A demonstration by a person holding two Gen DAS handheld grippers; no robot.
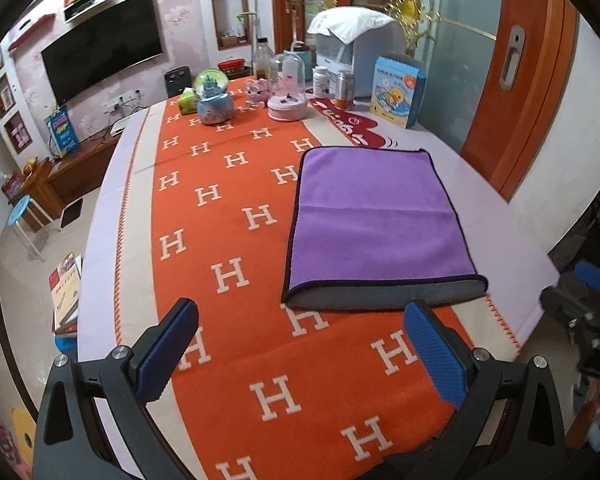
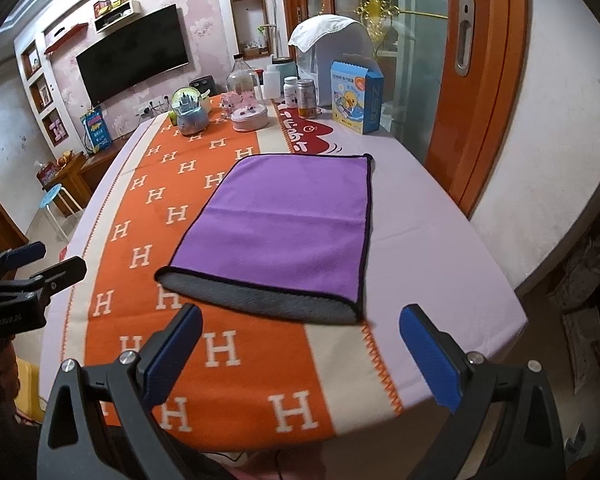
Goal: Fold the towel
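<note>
A purple towel (image 1: 376, 220) with a dark hem lies folded flat on the orange H-patterned runner; its grey underside shows along the near edge. It also shows in the right wrist view (image 2: 288, 220). My left gripper (image 1: 300, 332) is open and empty, held just short of the towel's near edge. My right gripper (image 2: 300, 336) is open and empty, also just in front of the near edge. The right gripper shows at the right edge of the left wrist view (image 1: 588, 304); the left gripper shows at the left edge of the right wrist view (image 2: 32, 268).
At the table's far end stand a snow globe (image 1: 214, 98), a pink glass dome (image 1: 287, 92), bottles (image 1: 321, 80), a blue duck box (image 1: 396, 94) and a water dispenser (image 1: 356, 52). The table's near edge (image 2: 440, 400) is close. A stool (image 1: 22, 208) stands left.
</note>
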